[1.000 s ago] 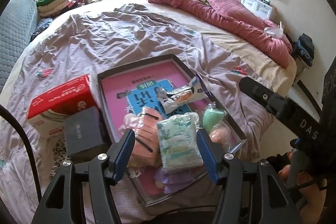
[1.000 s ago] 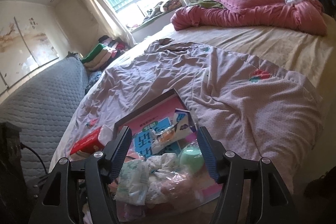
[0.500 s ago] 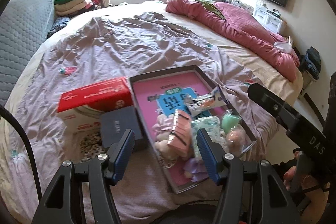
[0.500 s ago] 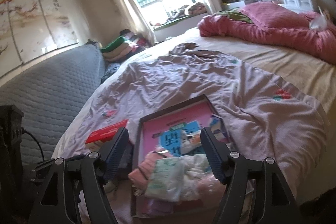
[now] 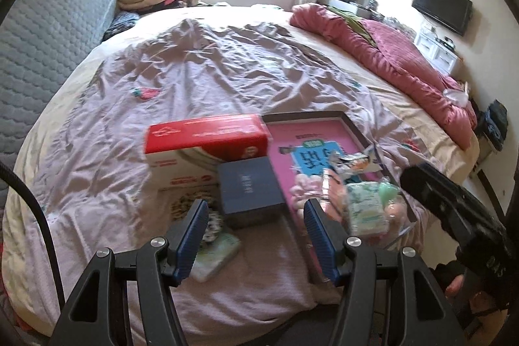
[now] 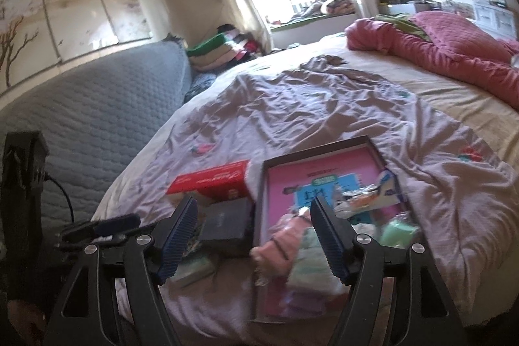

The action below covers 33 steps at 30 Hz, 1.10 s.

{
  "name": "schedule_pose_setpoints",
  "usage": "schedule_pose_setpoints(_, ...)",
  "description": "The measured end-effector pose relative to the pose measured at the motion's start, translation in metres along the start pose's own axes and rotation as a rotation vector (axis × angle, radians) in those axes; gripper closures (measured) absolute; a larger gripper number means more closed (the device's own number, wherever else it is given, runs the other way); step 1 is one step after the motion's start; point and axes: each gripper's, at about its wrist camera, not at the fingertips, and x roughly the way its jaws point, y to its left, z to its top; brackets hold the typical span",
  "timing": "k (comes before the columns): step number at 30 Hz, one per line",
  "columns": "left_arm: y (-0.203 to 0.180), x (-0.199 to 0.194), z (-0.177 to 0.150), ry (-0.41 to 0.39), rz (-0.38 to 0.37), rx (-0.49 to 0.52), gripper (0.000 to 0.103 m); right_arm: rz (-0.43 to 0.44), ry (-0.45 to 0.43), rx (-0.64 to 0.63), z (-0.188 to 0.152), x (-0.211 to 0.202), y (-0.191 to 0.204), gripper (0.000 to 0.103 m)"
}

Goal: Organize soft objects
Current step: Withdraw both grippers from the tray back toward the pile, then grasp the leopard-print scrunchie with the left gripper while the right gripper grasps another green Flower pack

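A dark-rimmed tray point(image 5: 305, 117) with a pink book lies on the bed. It holds a pink plush point(image 5: 305, 190), a tissue pack point(image 5: 366, 209), a green sponge point(image 5: 389, 188) and a snack packet point(image 5: 356, 161). My left gripper point(image 5: 256, 235) hangs open over the dark blue box point(image 5: 249, 190), left of the tray, with nothing between its fingers. A small green pack point(image 5: 217, 255) lies by its left finger. My right gripper point(image 6: 254, 242) is open above the tray's point(image 6: 318, 151) left rim, near the pink plush point(image 6: 285, 239), gripping nothing.
A red and white tissue box point(image 5: 207, 135) stands behind the dark box. The mauve sheet point(image 5: 194, 70) covers most of the bed; a pink quilt point(image 5: 405, 60) lies at the far right. A grey padded headboard point(image 6: 97, 119) runs along the left.
Both grippers have pulled back and swung left, so the tray now sits right of centre. The tissue pack is no longer between the left fingers. The right jaws stand a little wider.
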Motion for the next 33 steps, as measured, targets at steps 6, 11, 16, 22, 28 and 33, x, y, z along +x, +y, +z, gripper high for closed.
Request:
schedule_pose_setpoints(6, 0.052, -0.004, -0.002, 0.005, 0.036, -0.105, 0.042, 0.049, 0.061, -0.013, -0.013, 0.016, 0.023, 0.029)
schedule_pose_setpoints(11, 0.088, 0.0, -0.007, 0.014, 0.067, -0.165, 0.042, 0.087, 0.13, -0.066, -0.028, 0.036, 0.048, 0.029)
schedule_pose_setpoints(16, 0.111, 0.011, -0.018, 0.043, 0.083, -0.206, 0.042, 0.112, 0.222, -0.118, -0.05, 0.061, 0.068, 0.029)
schedule_pose_setpoints(22, 0.126, 0.03, -0.03, 0.082, 0.07, -0.241, 0.042, 0.117, 0.309, -0.198, -0.076, 0.093, 0.085, 0.029)
schedule_pose_setpoints(28, 0.132, 0.047, -0.037, 0.106, 0.047, -0.251, 0.042, 0.137, 0.354, -0.294, -0.091, 0.124, 0.098, 0.026)
schedule_pose_setpoints(33, 0.137, 0.063, -0.039, 0.126, 0.032, -0.266, 0.042, 0.162, 0.382, -0.31, -0.098, 0.146, 0.099, 0.025)
